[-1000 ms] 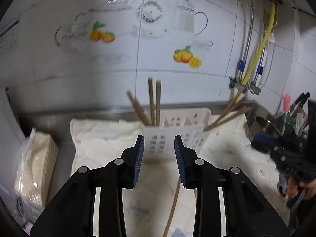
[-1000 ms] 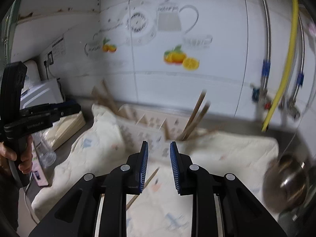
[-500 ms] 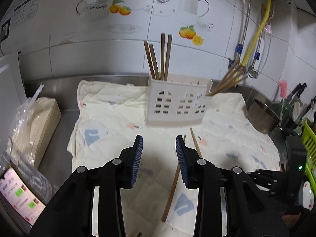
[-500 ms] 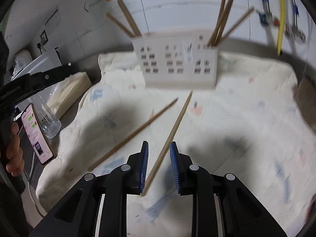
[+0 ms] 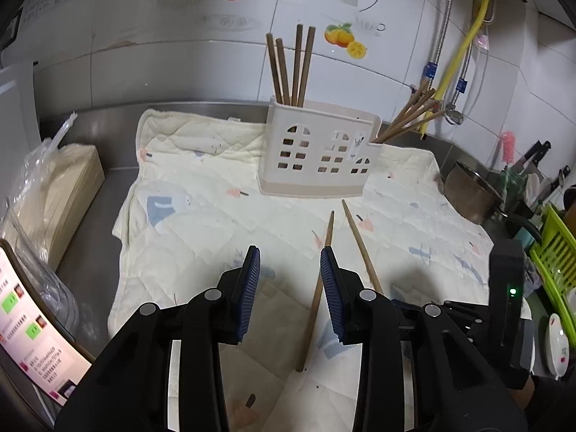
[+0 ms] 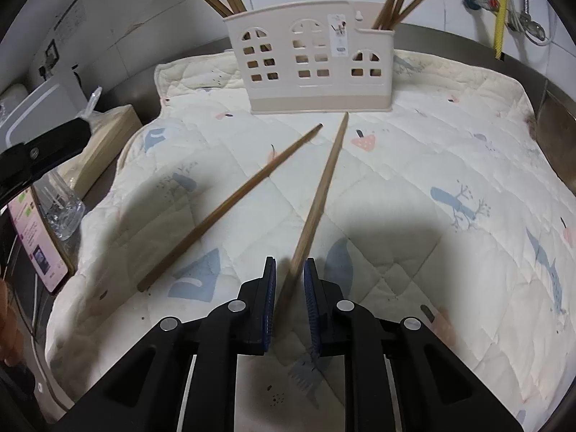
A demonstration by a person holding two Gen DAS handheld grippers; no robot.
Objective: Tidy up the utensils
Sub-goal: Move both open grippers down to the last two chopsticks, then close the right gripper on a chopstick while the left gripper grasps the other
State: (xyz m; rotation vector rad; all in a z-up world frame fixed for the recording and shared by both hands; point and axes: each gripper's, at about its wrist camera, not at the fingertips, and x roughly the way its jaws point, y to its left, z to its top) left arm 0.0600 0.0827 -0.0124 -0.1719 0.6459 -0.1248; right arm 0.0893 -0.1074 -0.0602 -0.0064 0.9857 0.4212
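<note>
Item: two loose brown wooden chopsticks on the cream quilted cloth (image 6: 414,165), just in front of the beige plastic utensil holder with window cut-outs (image 6: 309,68). The right-hand chopstick (image 6: 324,187) runs between the jaws of your right gripper (image 6: 289,298), which have just been closing around it; whether the pads already press on it cannot be told. The left-hand chopstick (image 6: 230,208) lies untouched, its near end under your left gripper (image 5: 289,288), whose jaws stand apart with nothing held. Stowed: chopsticks upright in the holder's two end compartments. Remaining, by my judgement: both loose sticks. Only the left wrist view shows the steel pot (image 5: 468,194) and green rack (image 5: 554,252); only the right wrist view shows the lit phone (image 6: 36,244).
</note>
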